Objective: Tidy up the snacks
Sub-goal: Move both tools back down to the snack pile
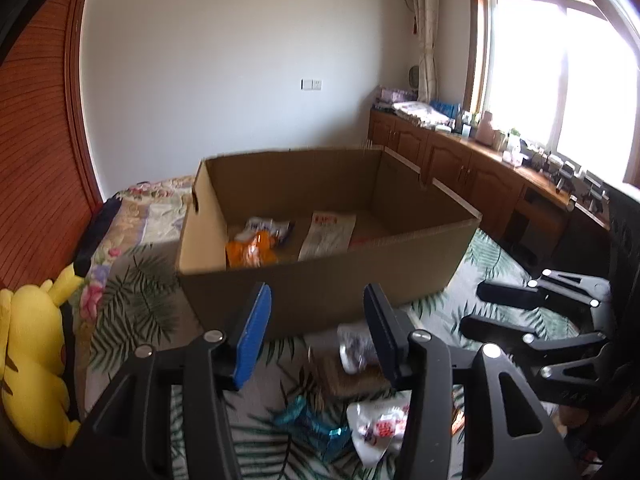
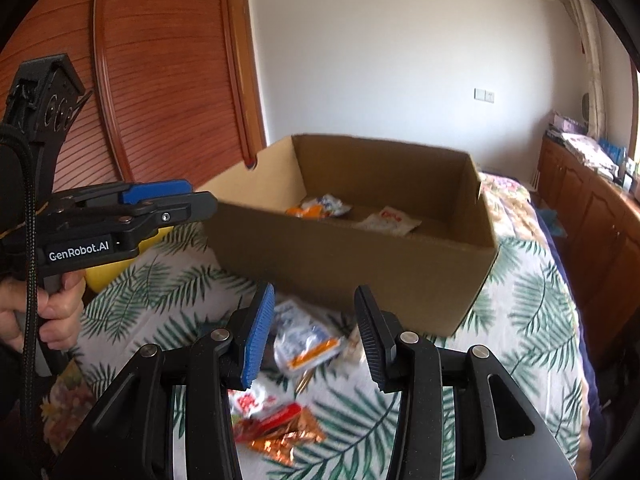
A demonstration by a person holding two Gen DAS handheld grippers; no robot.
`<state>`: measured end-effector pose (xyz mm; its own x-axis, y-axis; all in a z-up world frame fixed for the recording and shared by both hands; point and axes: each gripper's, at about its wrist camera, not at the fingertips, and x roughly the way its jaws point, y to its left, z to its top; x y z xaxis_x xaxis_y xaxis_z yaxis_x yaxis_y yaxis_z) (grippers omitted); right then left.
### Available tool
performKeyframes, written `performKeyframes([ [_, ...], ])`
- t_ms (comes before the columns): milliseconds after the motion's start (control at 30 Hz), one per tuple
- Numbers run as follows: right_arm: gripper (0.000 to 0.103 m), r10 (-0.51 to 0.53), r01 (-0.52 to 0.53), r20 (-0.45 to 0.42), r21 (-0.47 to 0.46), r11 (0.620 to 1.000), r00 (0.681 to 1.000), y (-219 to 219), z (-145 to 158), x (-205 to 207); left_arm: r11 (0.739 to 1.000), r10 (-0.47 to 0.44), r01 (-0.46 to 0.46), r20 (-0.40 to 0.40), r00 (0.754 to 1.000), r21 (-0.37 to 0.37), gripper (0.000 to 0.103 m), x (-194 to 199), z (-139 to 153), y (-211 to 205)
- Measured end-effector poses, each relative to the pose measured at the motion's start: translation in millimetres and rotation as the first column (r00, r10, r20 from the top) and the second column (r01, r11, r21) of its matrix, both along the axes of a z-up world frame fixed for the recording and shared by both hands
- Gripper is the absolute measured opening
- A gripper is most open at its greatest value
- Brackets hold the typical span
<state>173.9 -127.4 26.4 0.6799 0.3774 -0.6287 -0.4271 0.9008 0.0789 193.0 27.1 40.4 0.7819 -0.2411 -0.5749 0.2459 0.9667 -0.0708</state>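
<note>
- My left gripper (image 1: 316,332) and right gripper (image 2: 314,334): black linkages, silver screws, ribbed blue pads.
- "GenRobot.AI" in white lettering.
- Black braided cable (image 2: 29,264).
- Bare-skinned left hand (image 2: 38,308).

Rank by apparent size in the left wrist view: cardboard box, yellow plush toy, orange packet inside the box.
1. Cardboard box, largest by far.
2. Yellow plush toy, partly cut off at the frame edge and nearer the camera, so inflated.
3. Orange packet, smallest.
</note>
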Motion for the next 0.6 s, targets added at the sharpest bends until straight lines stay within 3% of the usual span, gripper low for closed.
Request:
performKeyframes([
  [367, 0.042, -0.018, 0.019, -0.105, 0.003, 1.000, 0.994, -4.4, -42.3, -22.5, 1.000, 0.014, -0.015, -0.124, 0.992, -0.013, 0.050, -16.2, -60.1, -4.2],
  [600, 0.045, -0.024, 0.024, -0.153, -0.001, 1.000, 0.988, -0.8, -62.7, -30.6, 0.999, 0.041, -0.042, -0.126, 0.991, -0.006, 0.050, -31.3, -76.7, -7.0],
])
